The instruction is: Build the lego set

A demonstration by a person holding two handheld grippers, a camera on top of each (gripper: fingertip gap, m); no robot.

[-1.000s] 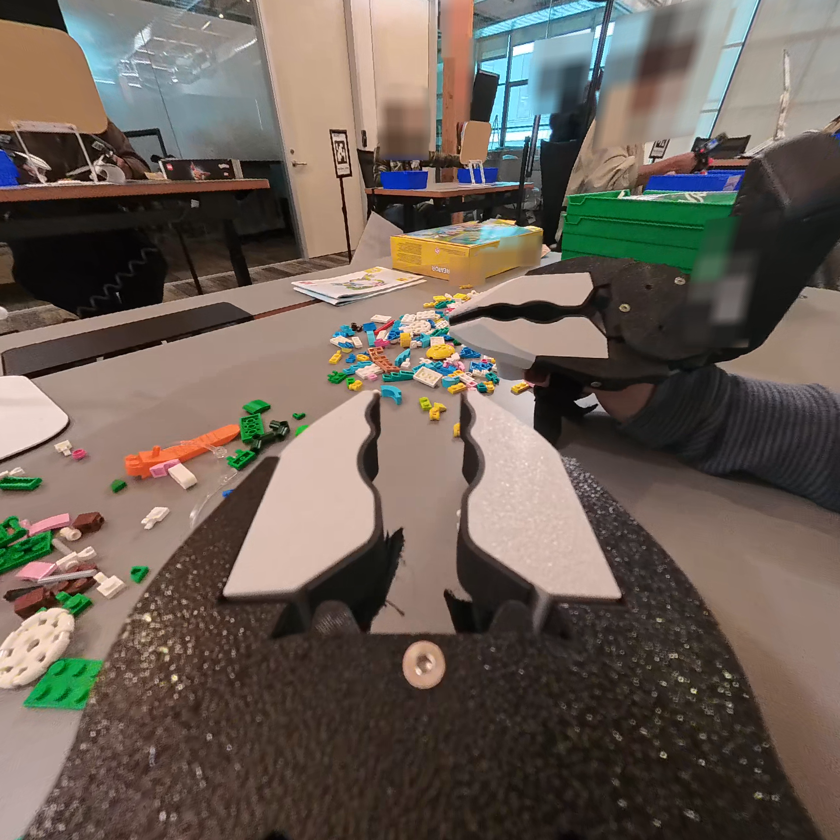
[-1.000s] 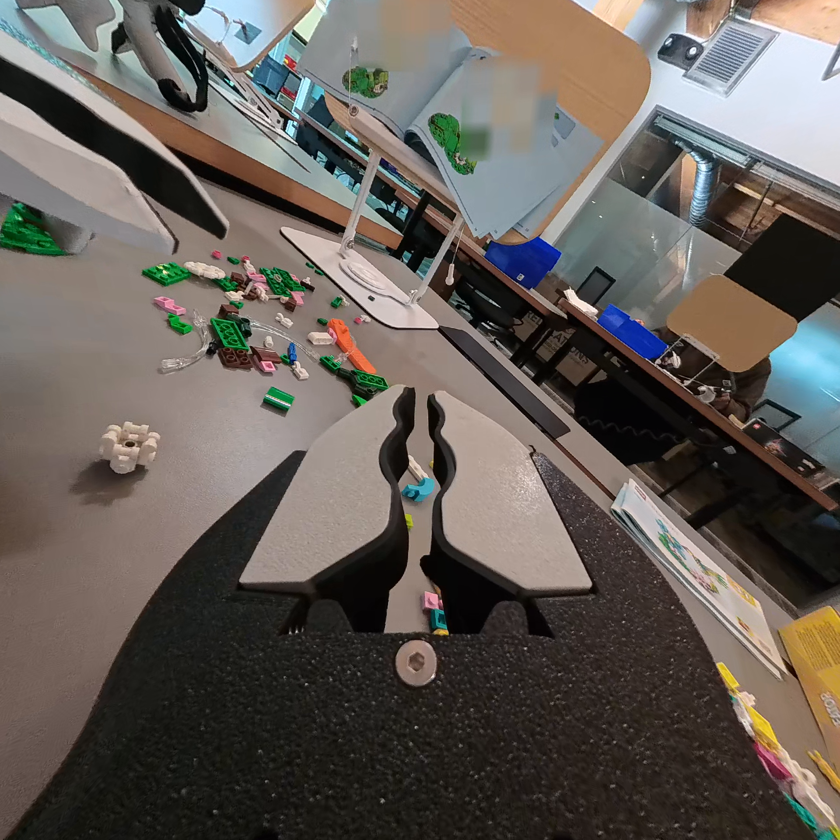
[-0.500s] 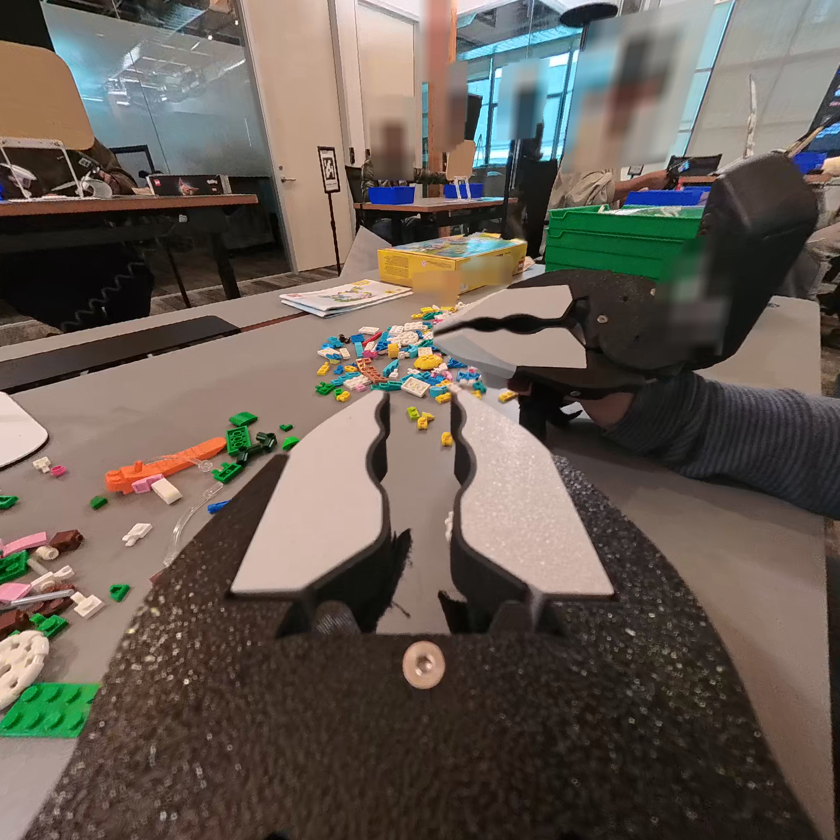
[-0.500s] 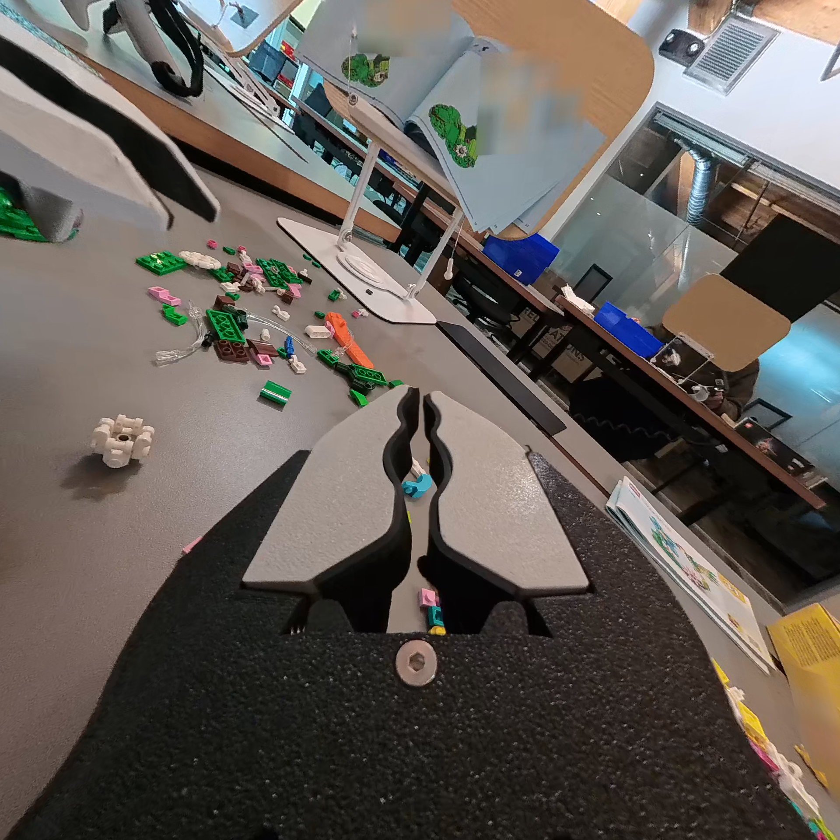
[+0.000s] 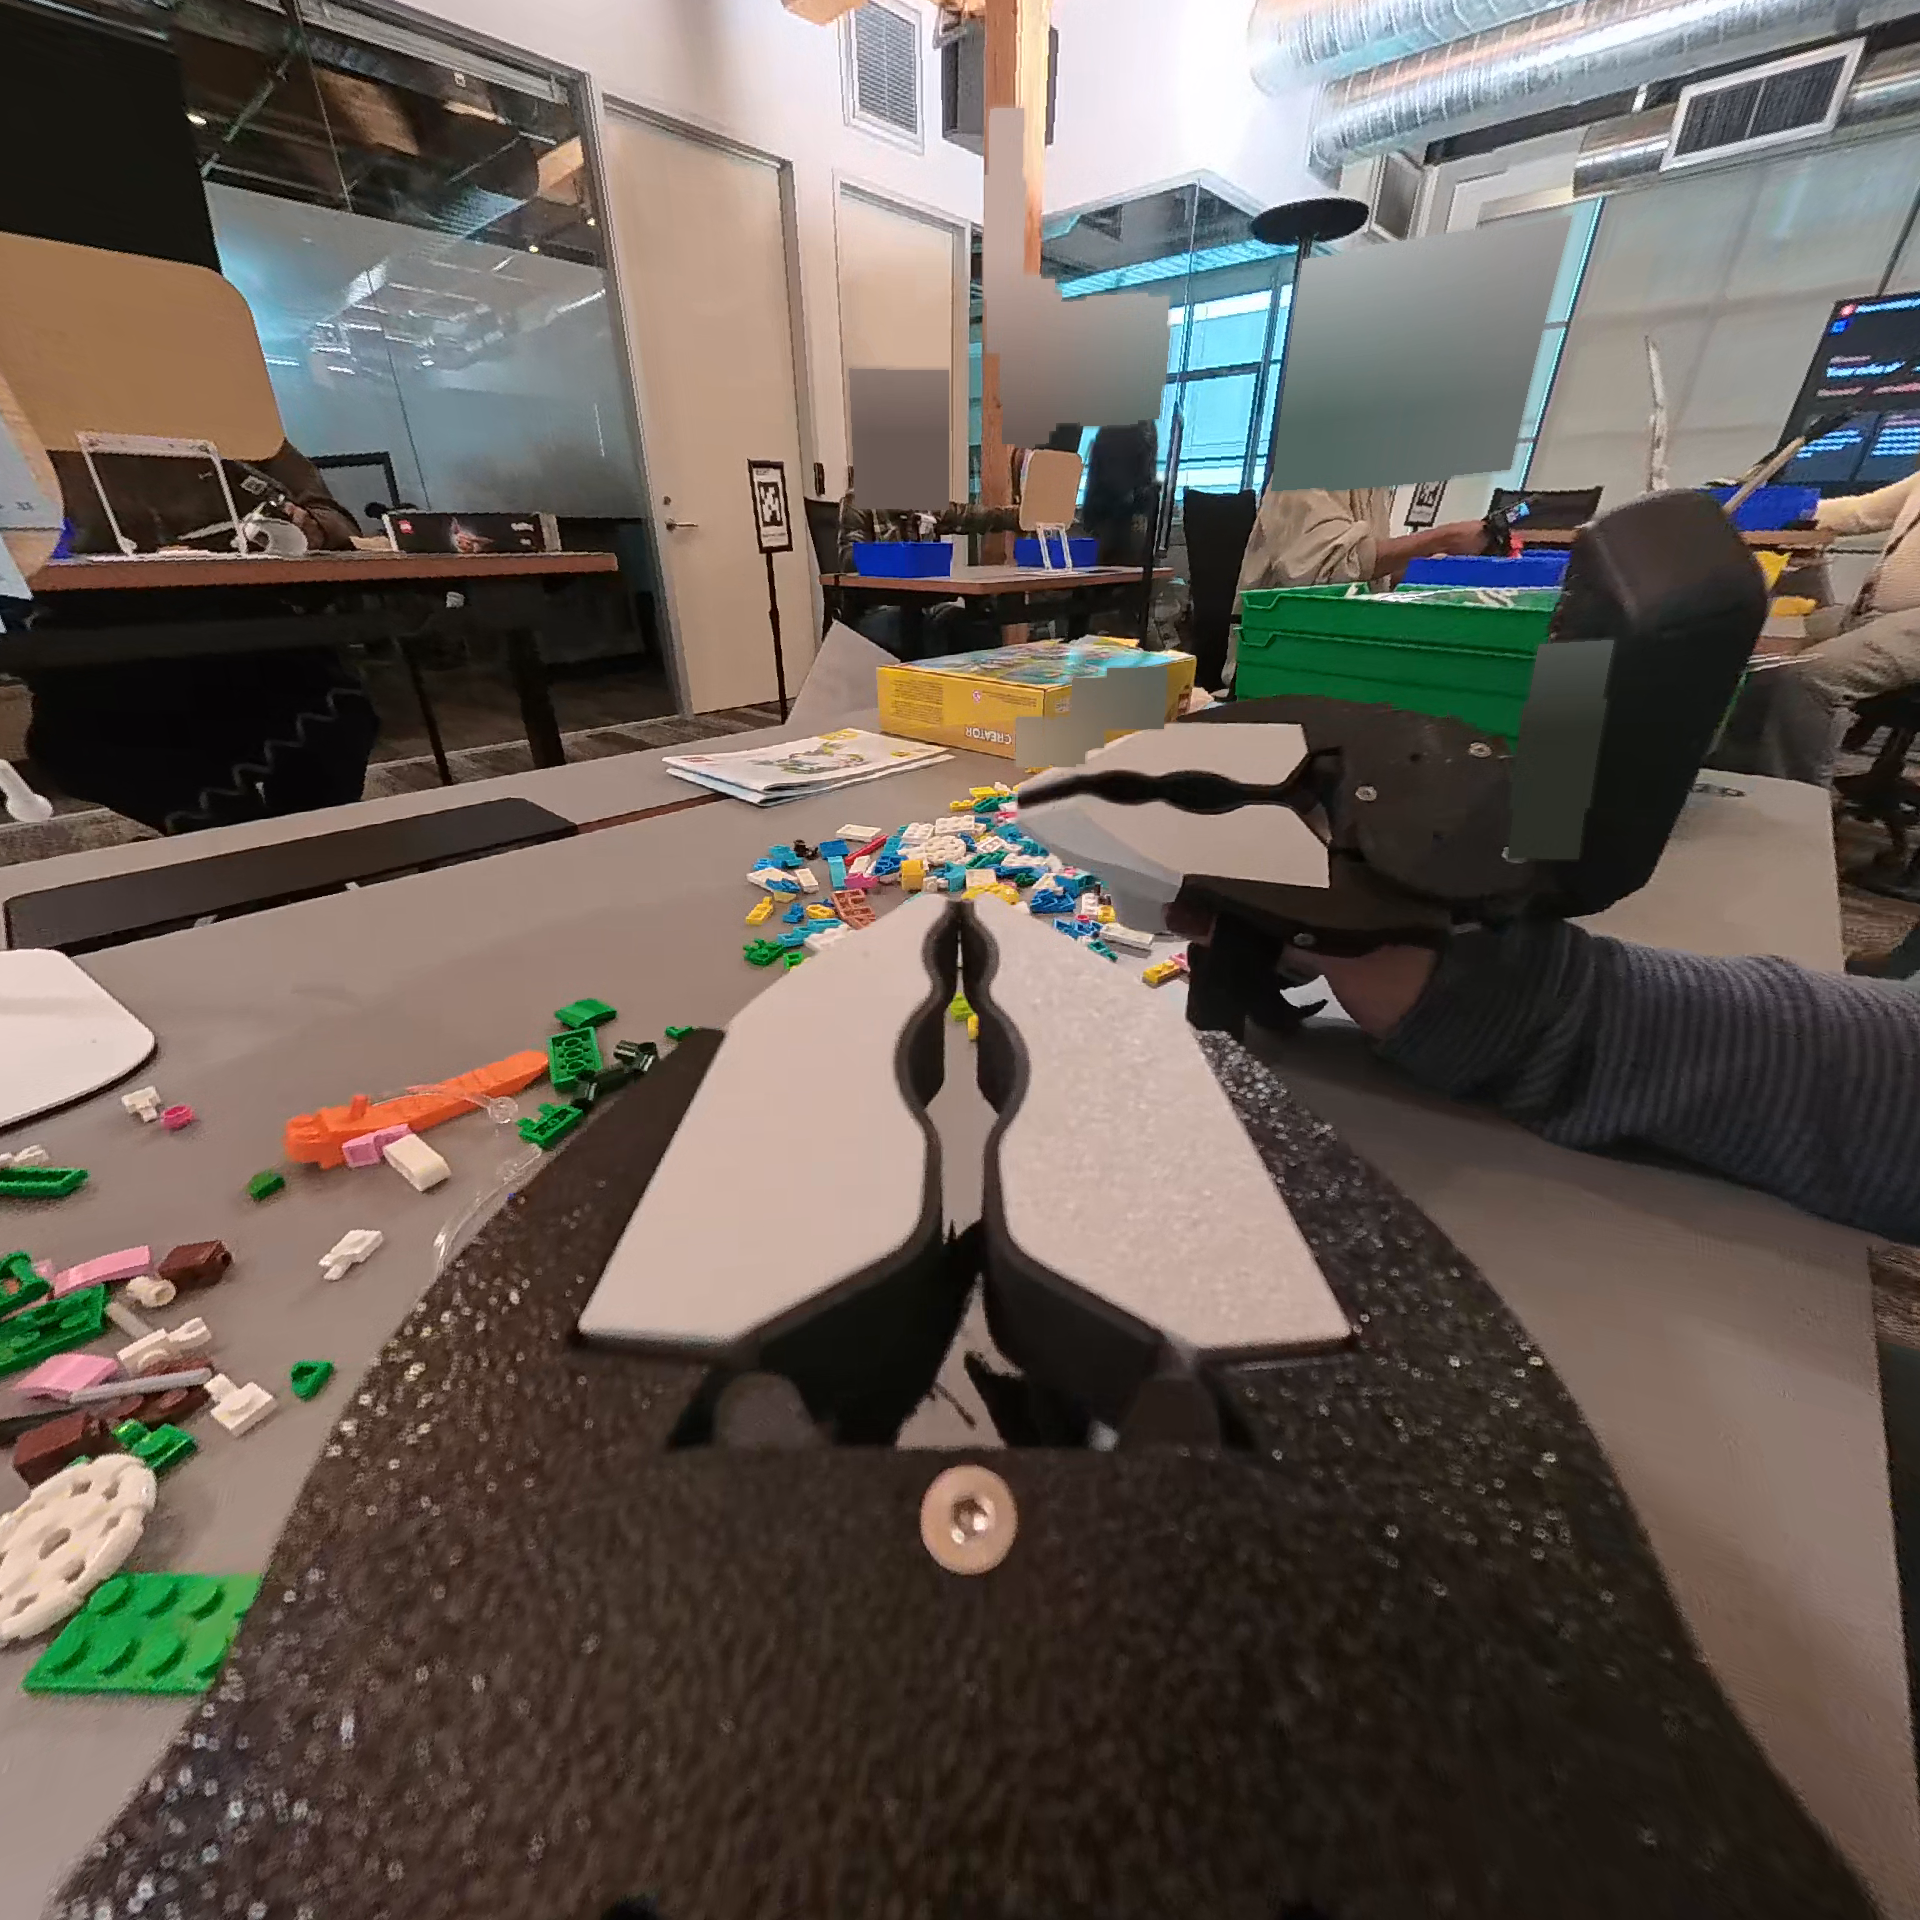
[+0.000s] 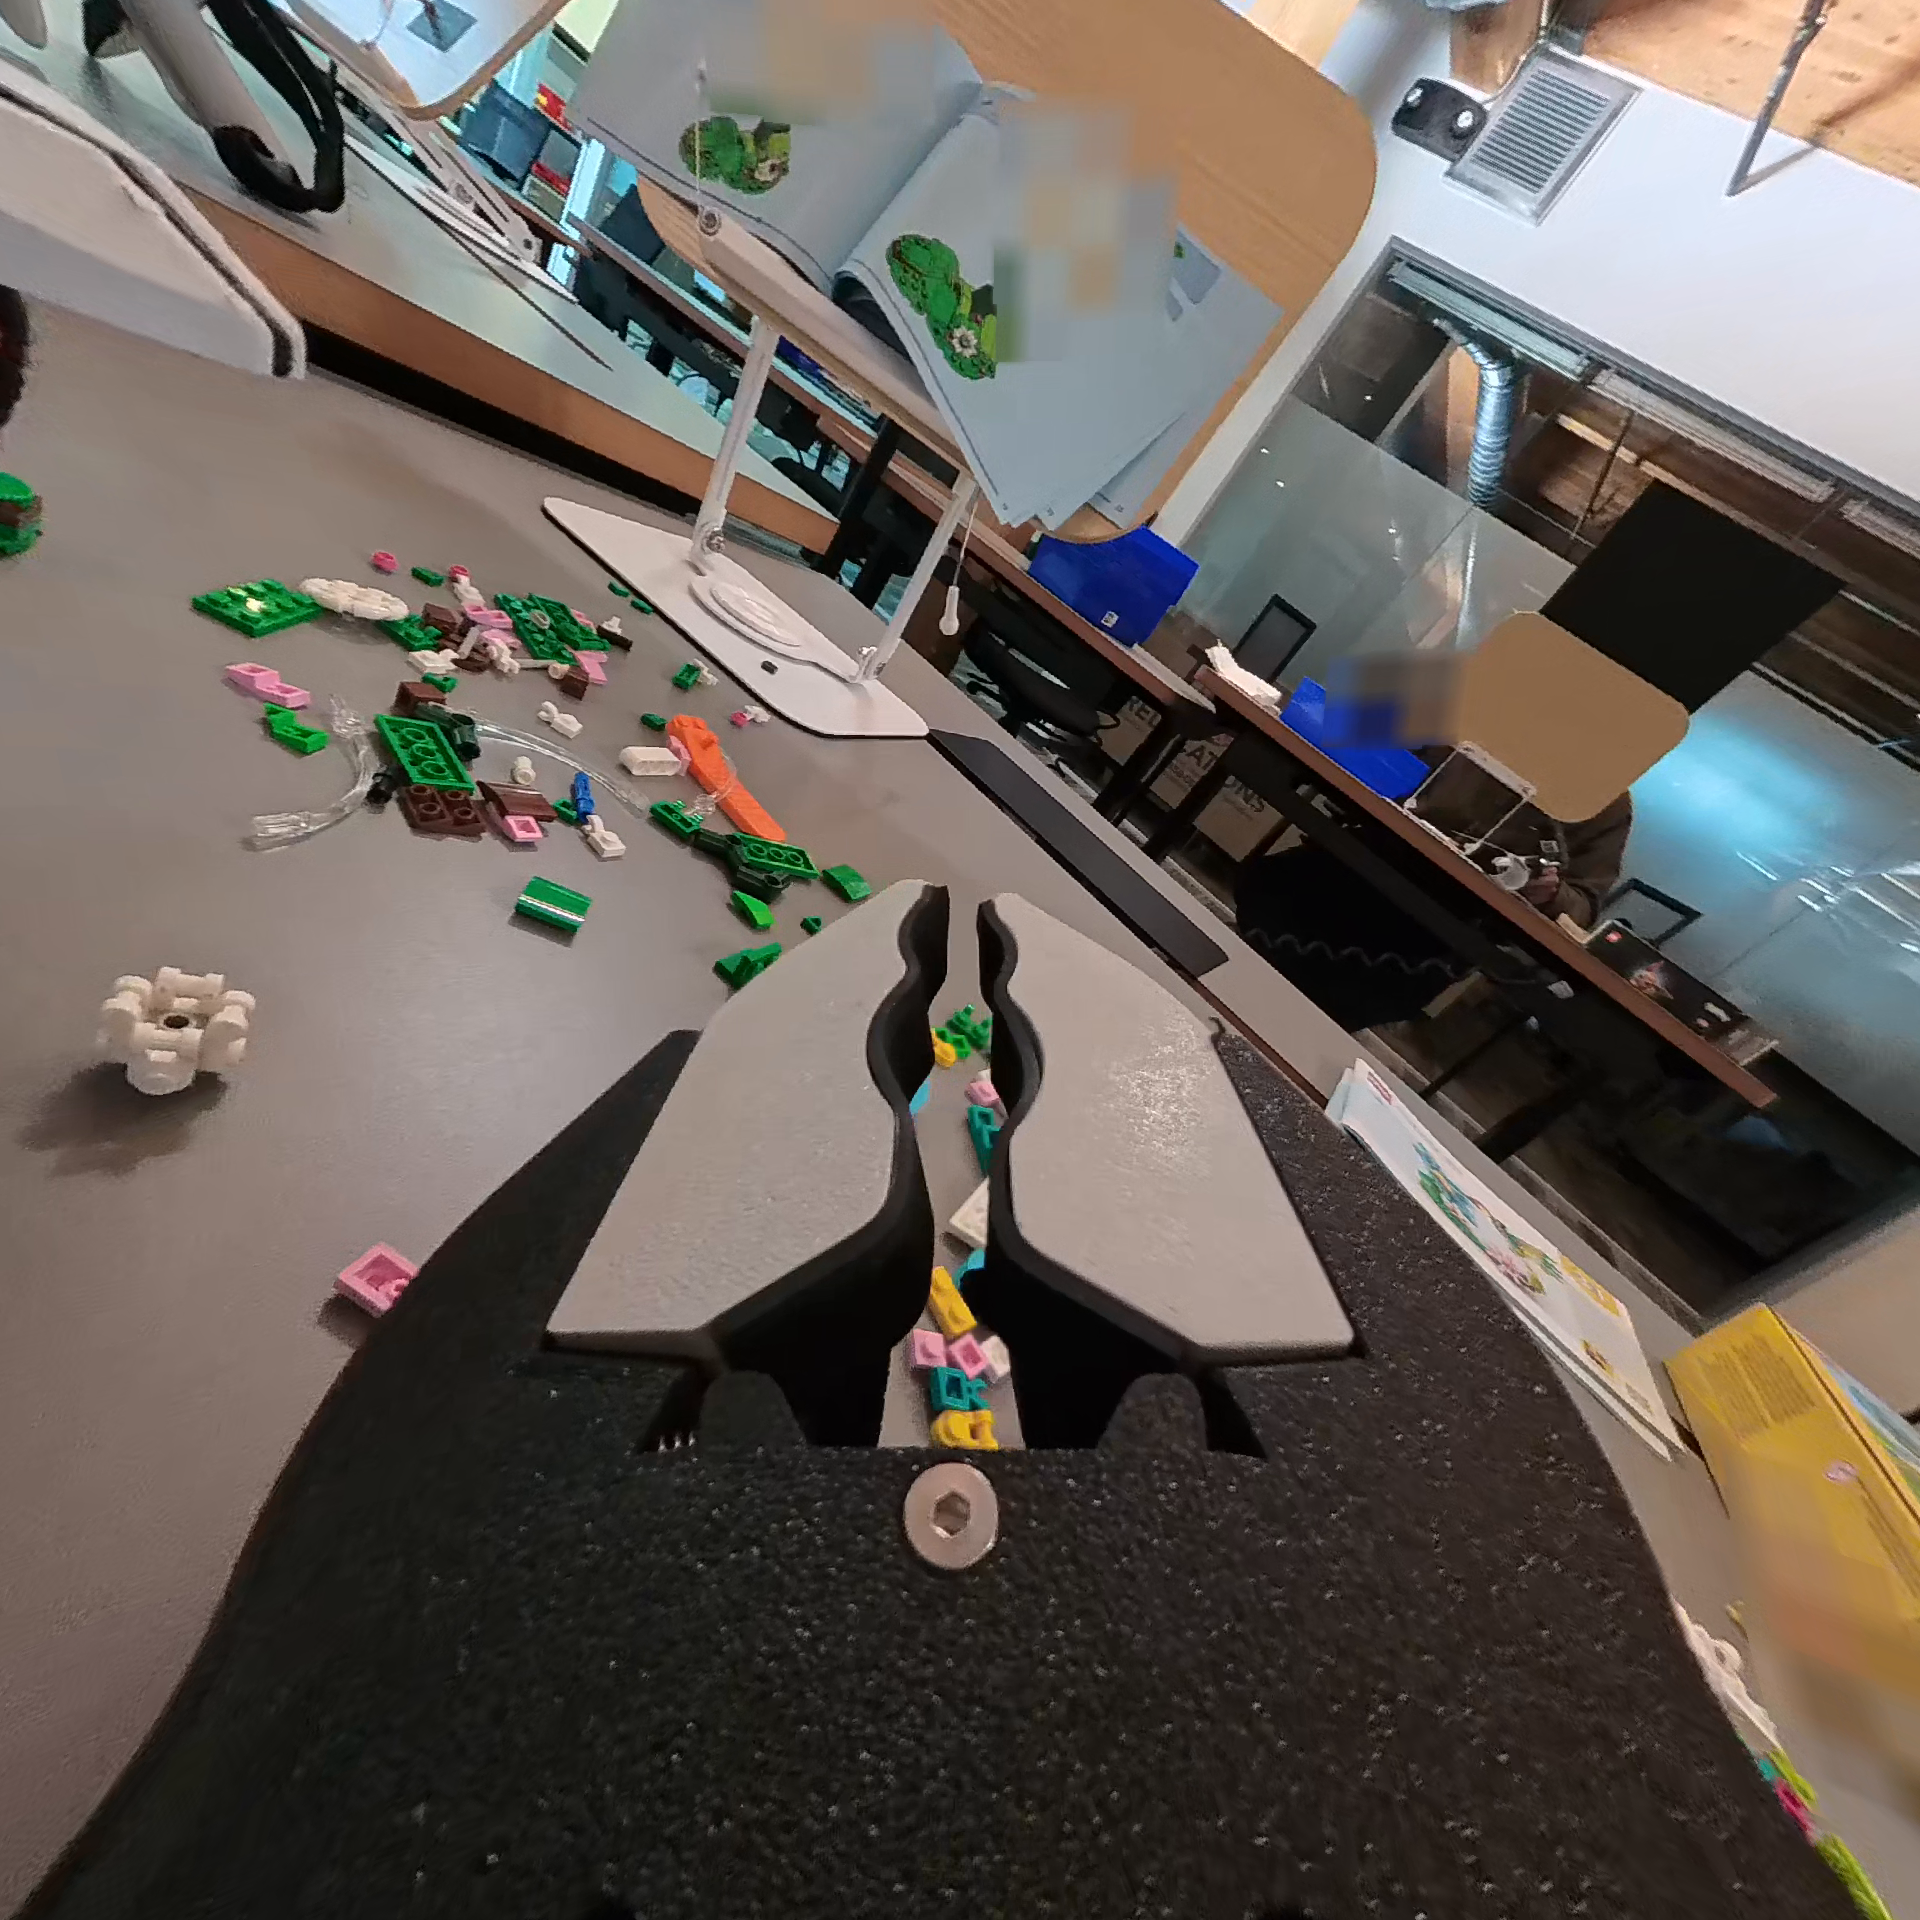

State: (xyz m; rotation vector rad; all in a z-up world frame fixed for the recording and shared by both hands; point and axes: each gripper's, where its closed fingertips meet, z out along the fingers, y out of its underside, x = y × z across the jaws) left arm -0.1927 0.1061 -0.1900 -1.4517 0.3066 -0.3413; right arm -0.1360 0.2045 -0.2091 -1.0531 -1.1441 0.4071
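Two hand-held grippers hover over a grey table strewn with loose lego pieces. The left gripper has its grey fingers pressed nearly together, holding nothing. The right gripper shows a narrow gap between its fingers, also empty, above a heap of small blue, yellow and pink bricks near the table's far edge. Green, brown and orange pieces lie scattered toward the left edge. A white round assembly sits apart.
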